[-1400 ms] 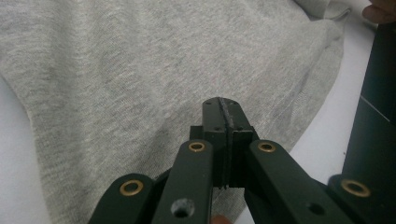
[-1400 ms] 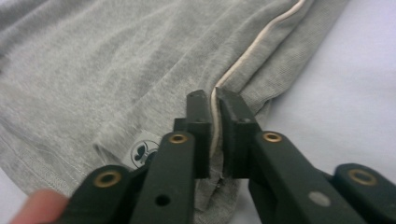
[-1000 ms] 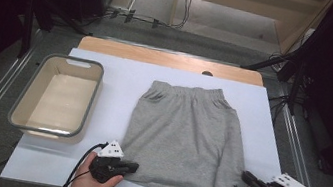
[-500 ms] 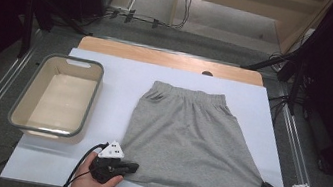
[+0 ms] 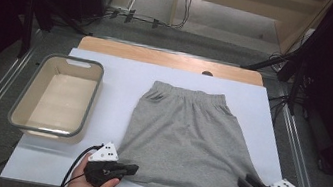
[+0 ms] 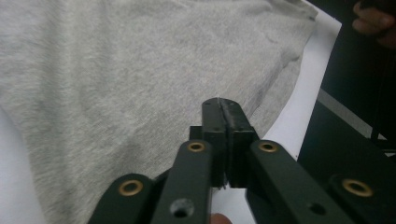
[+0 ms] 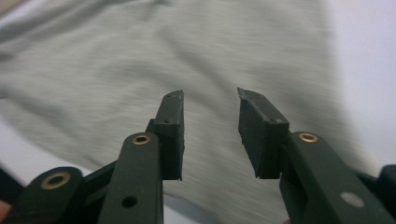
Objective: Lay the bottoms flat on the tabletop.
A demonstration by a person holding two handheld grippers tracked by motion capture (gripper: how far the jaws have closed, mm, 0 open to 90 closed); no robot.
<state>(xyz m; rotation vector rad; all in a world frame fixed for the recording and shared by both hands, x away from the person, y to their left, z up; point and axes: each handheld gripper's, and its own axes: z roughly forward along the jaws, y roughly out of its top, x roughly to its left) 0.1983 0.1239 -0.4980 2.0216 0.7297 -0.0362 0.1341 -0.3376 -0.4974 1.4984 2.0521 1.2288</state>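
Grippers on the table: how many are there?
2: the left gripper at the grey skirt's near left corner, the right gripper at its near right corner.

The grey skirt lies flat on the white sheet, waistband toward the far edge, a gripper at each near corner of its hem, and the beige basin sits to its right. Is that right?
Not quite. The beige basin sits to the left of the grey skirt, as the high view shows. The rest holds: the skirt lies flat on the white sheet, waistband far, with the left gripper and right gripper at its near hem corners.
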